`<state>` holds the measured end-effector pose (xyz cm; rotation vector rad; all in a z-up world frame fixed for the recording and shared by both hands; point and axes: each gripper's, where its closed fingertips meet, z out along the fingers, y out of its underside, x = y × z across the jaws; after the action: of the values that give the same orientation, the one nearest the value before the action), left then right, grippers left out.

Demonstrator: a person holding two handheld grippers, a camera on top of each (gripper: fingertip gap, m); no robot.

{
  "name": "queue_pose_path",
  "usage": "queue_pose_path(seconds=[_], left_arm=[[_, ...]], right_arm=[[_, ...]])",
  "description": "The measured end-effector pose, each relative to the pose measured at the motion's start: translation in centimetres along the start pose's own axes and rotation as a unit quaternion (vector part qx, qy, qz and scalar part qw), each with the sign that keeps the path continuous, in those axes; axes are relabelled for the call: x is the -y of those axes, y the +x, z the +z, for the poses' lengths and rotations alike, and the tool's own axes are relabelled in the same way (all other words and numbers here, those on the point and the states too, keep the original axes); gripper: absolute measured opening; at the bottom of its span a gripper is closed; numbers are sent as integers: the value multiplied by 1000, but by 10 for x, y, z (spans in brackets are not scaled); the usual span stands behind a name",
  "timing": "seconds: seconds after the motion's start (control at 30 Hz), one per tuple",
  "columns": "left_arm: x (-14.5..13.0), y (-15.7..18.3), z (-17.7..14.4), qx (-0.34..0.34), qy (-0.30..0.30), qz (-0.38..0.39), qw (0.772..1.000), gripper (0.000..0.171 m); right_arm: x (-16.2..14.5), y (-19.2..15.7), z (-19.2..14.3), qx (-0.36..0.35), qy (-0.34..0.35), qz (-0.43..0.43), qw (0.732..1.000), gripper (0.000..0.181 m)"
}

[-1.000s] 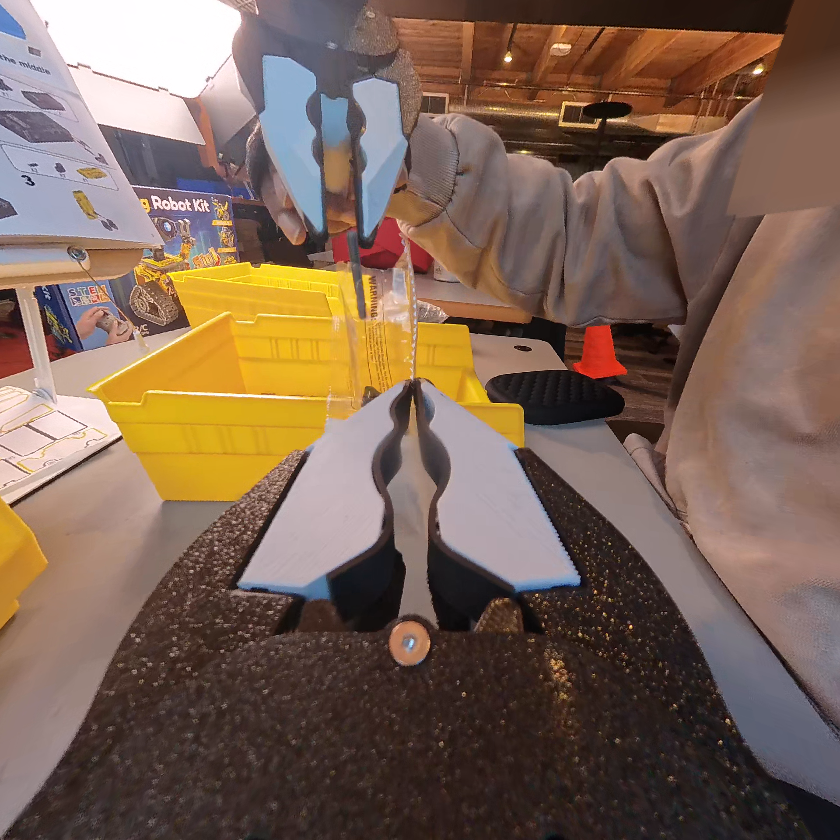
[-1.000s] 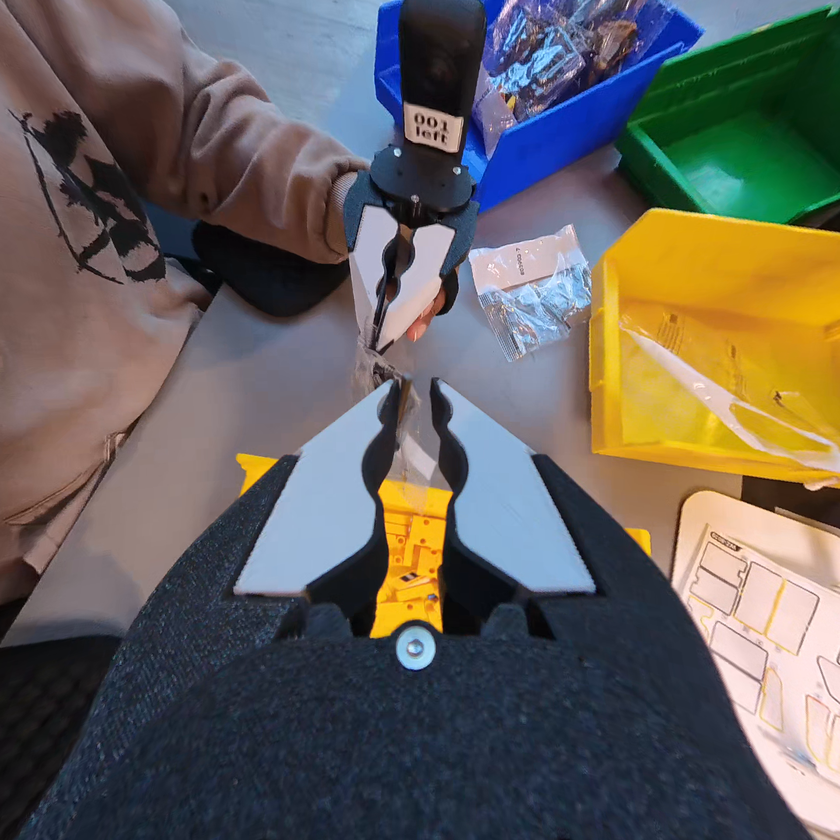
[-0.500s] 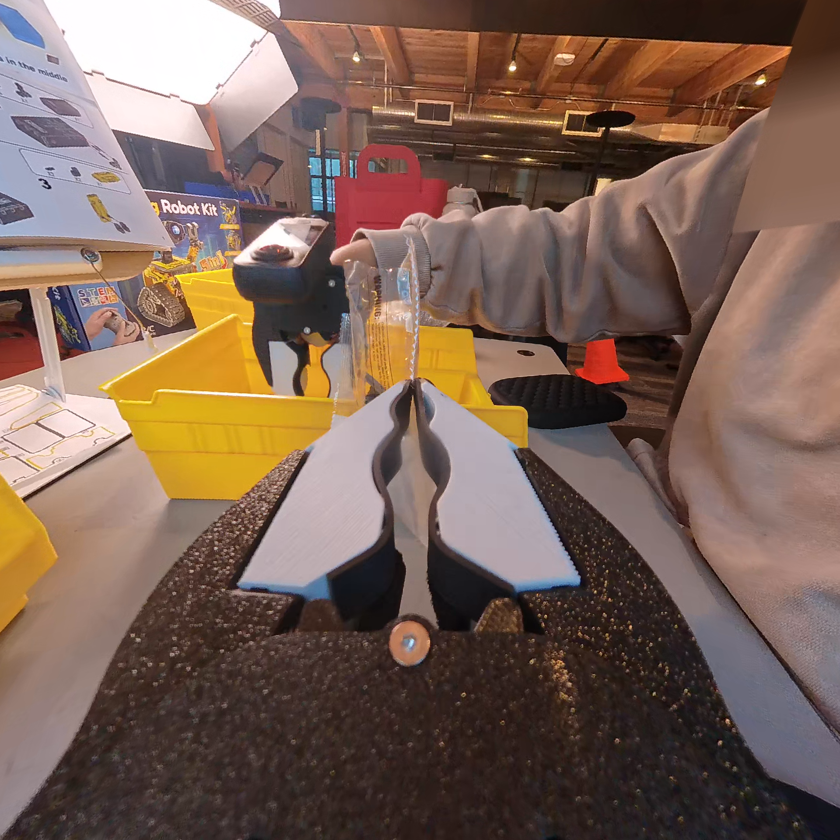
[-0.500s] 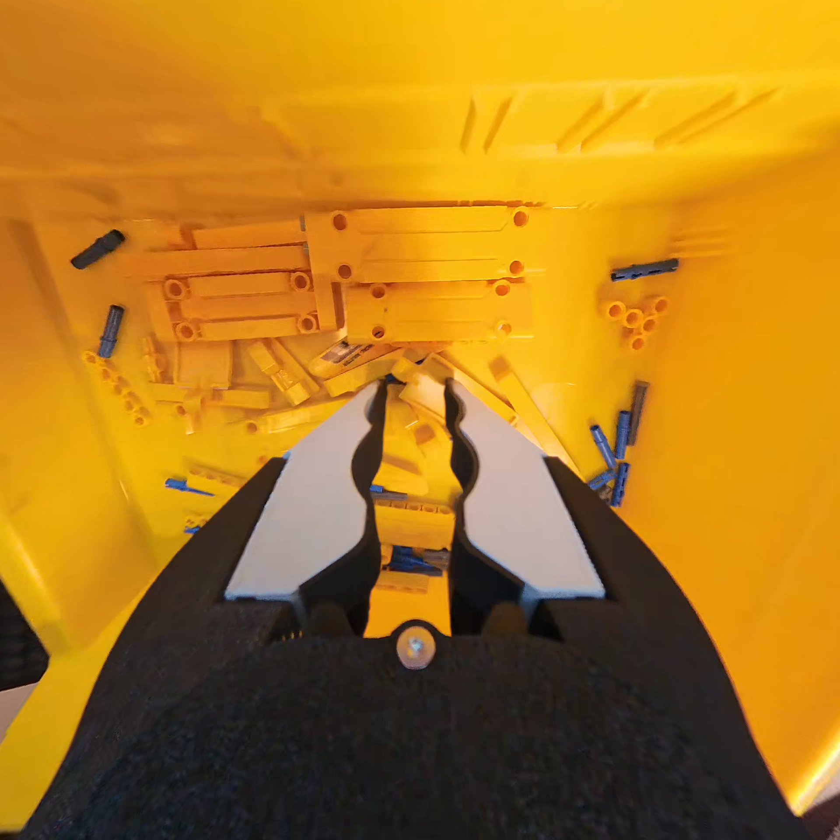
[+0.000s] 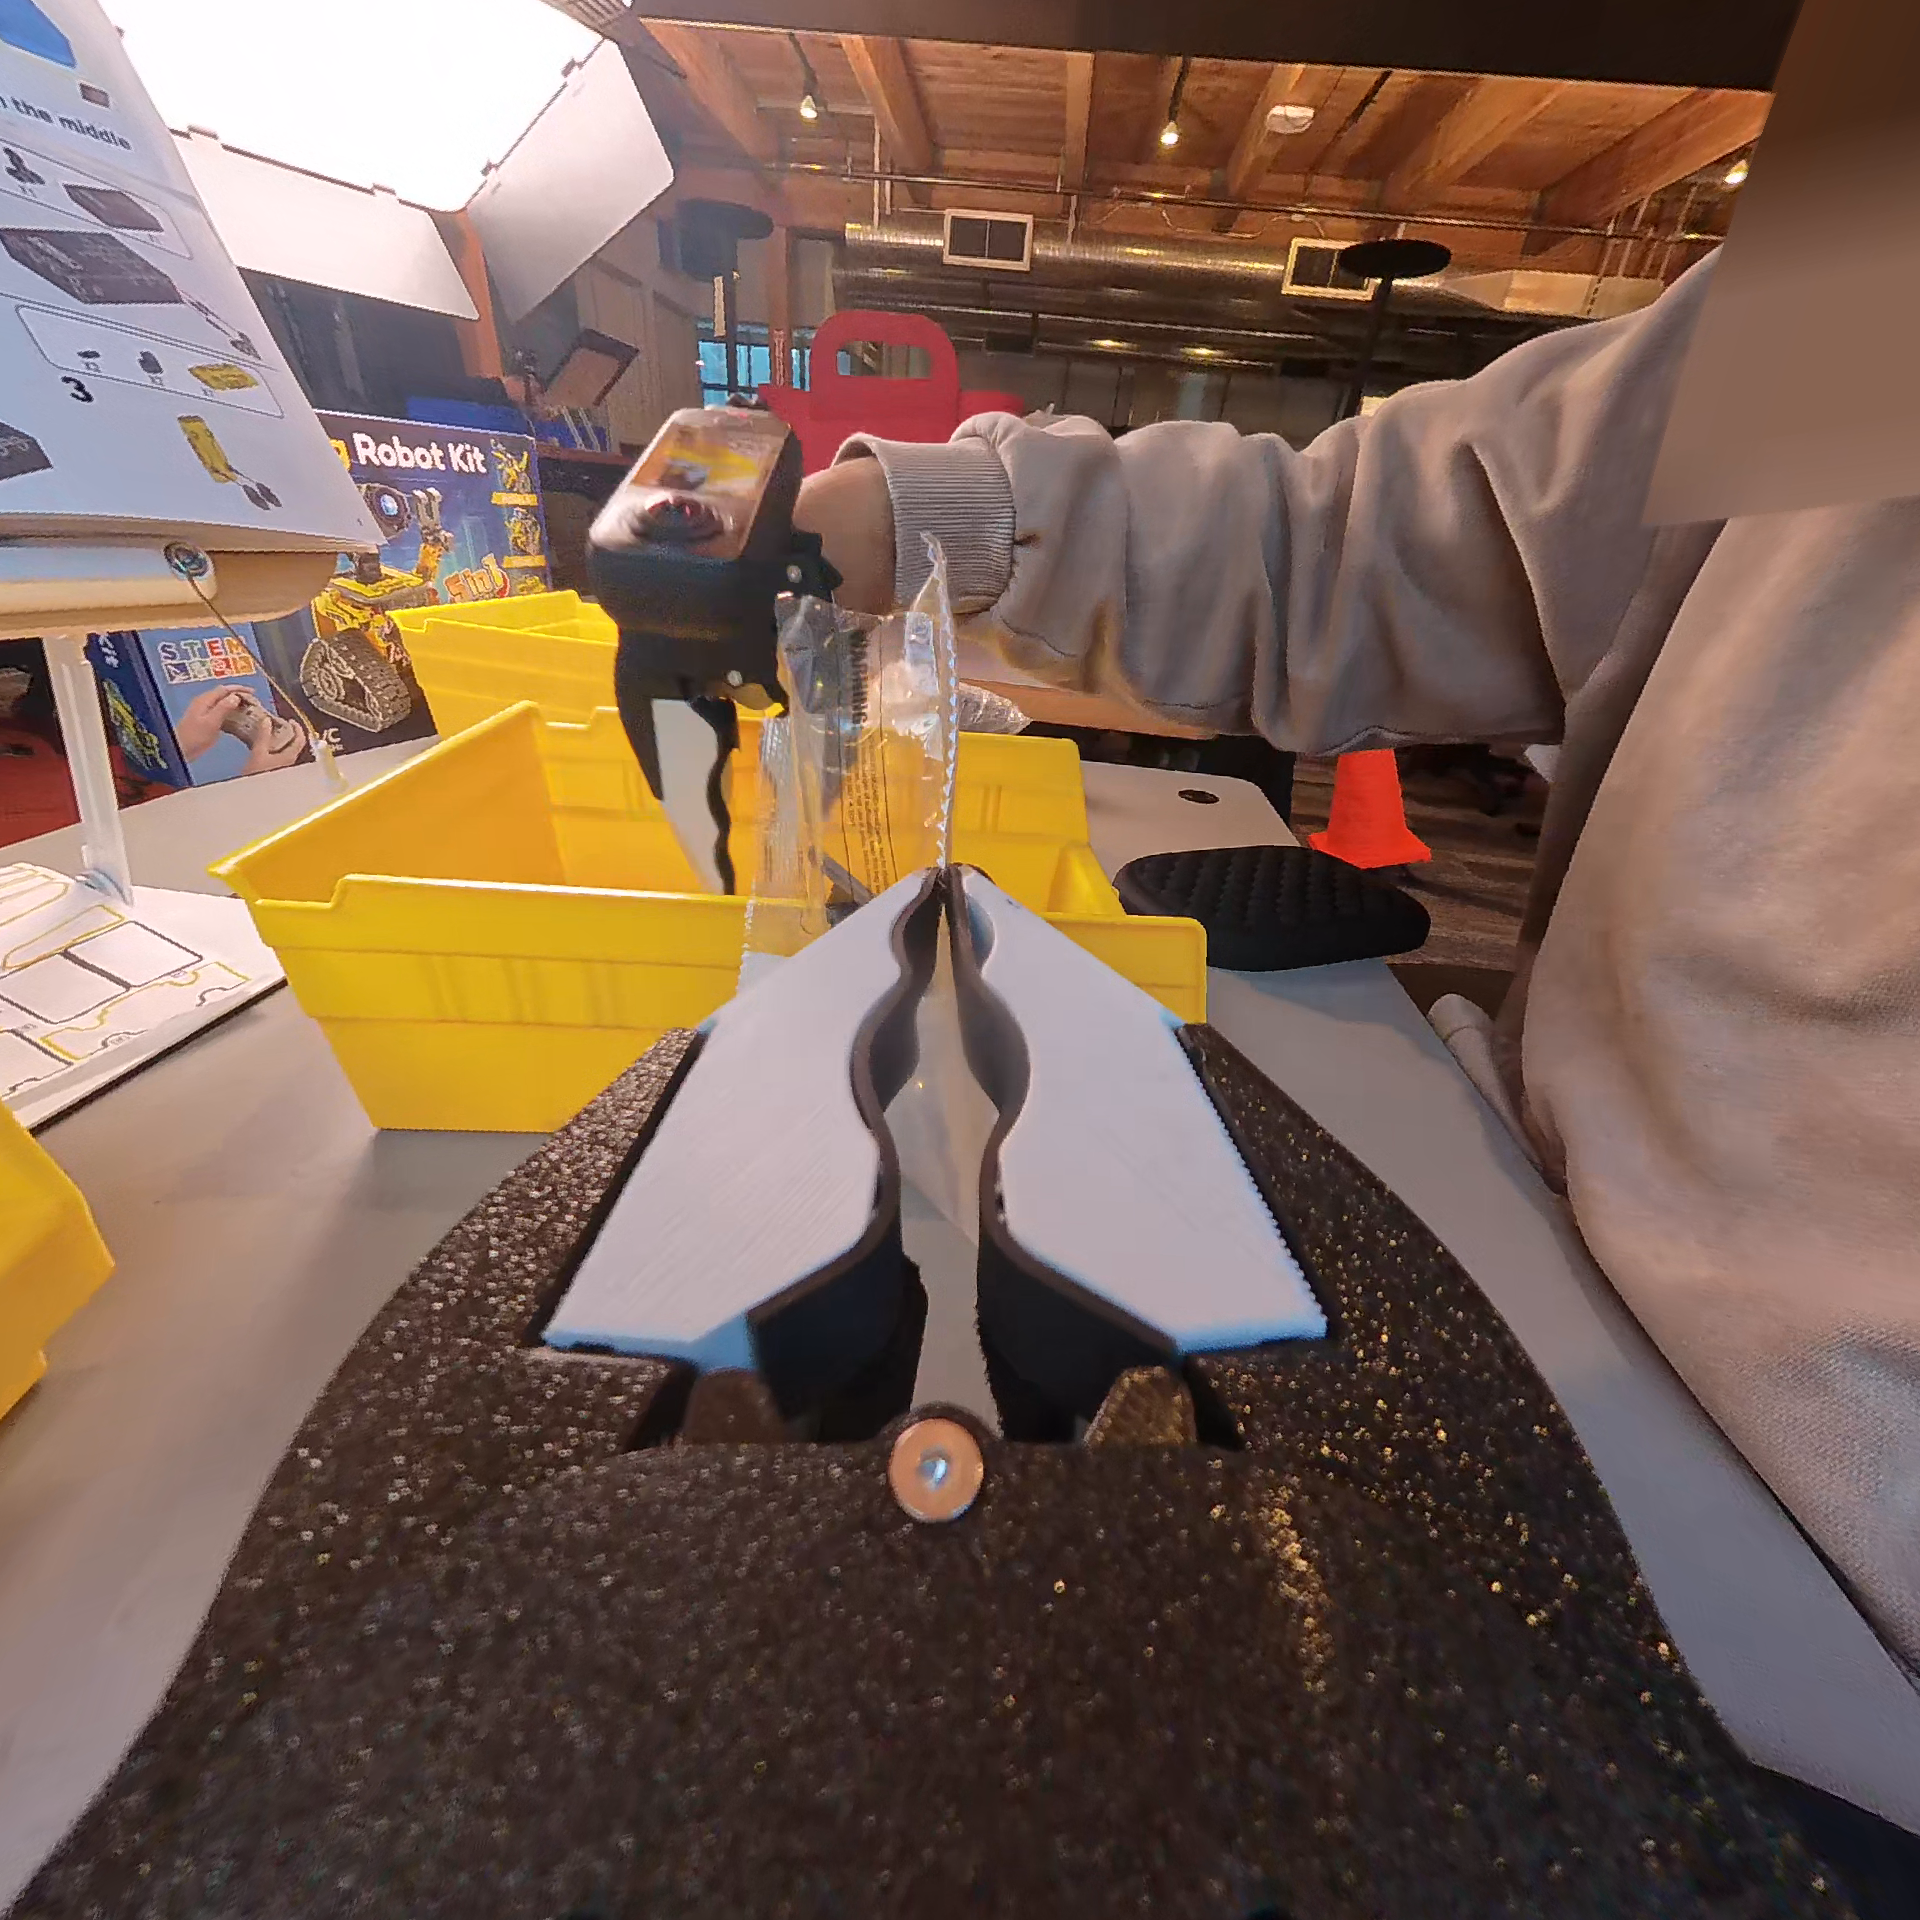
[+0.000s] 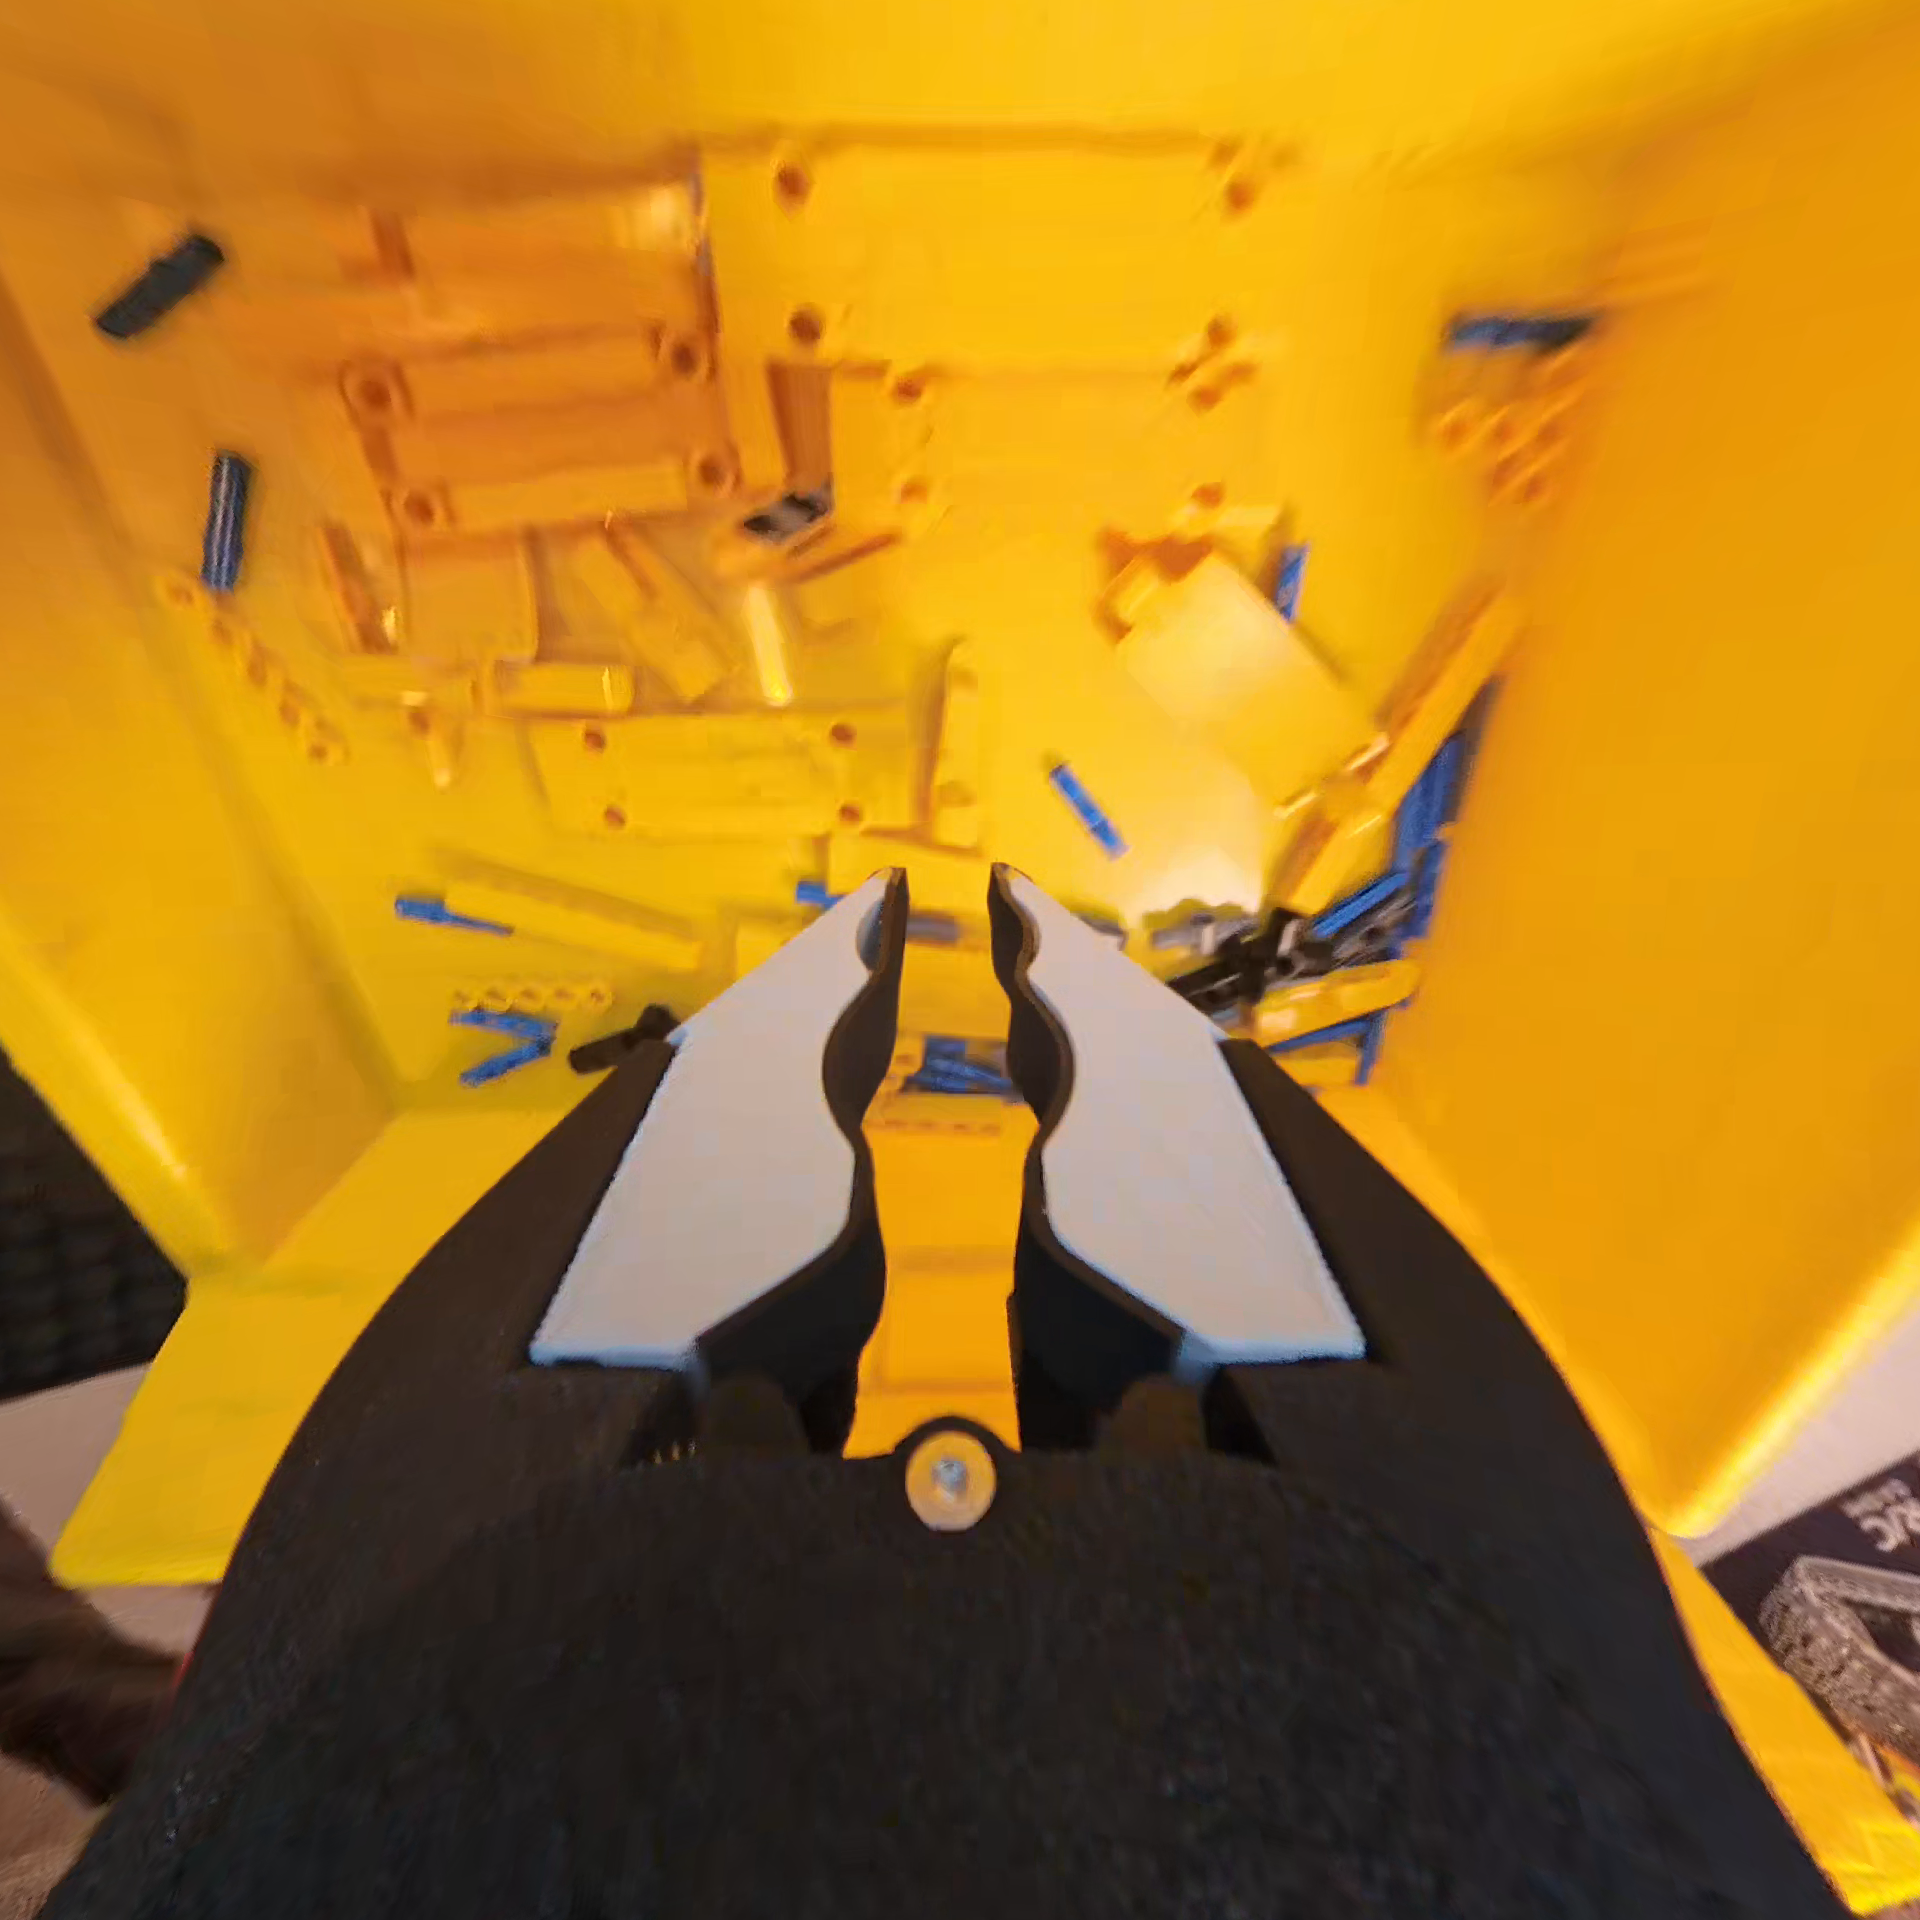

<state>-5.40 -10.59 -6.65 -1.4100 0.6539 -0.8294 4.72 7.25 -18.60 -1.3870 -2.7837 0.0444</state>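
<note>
Inside yellow bin (image 6: pixel 1662 935), right gripper (image 6: pixel 945 883) hangs parted above parts (image 6: pixel 644 748).

A wooden plank ceiling (image 5: pixel 1299 114) with heavy beams spans the room, lit by small spotlights (image 5: pixel 1171 132), and a silver duct (image 5: pixel 1143 260) with white vents runs beneath it. A bright, blown-out window (image 5: pixel 343 94) glares at upper left. The grey table (image 5: pixel 270 1195) stretches toward a dark floor, where an orange cone (image 5: pixel 1369 810) stands. A red carrier-shaped object (image 5: pixel 883 384) sits far back.
</note>
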Motion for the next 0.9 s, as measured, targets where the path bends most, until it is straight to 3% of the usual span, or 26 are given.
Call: queue_pose_path(seconds=[0.13,0.27,0.33,0.57,0.9], left_arm=[[-1,0,0,0,-1,0,1000,0],[-1,0,1,1,-2,0,1000,0],[-1,0,0,2,-2,0,1000,0],[0,1,0,-1,-2,2,1000,0],[0,3,0,-3,-5,7,1000,0]], right_arm=[[-21,-11,15,4,-59,-8,998,21],[8,-13,14,13,14,-5,1000,10],[14,-9,12,8,30,-1,1000,13],[-20,-14,17,40,-42,19,998,20],[-24,-15,18,19,-59,-9,998,28]])
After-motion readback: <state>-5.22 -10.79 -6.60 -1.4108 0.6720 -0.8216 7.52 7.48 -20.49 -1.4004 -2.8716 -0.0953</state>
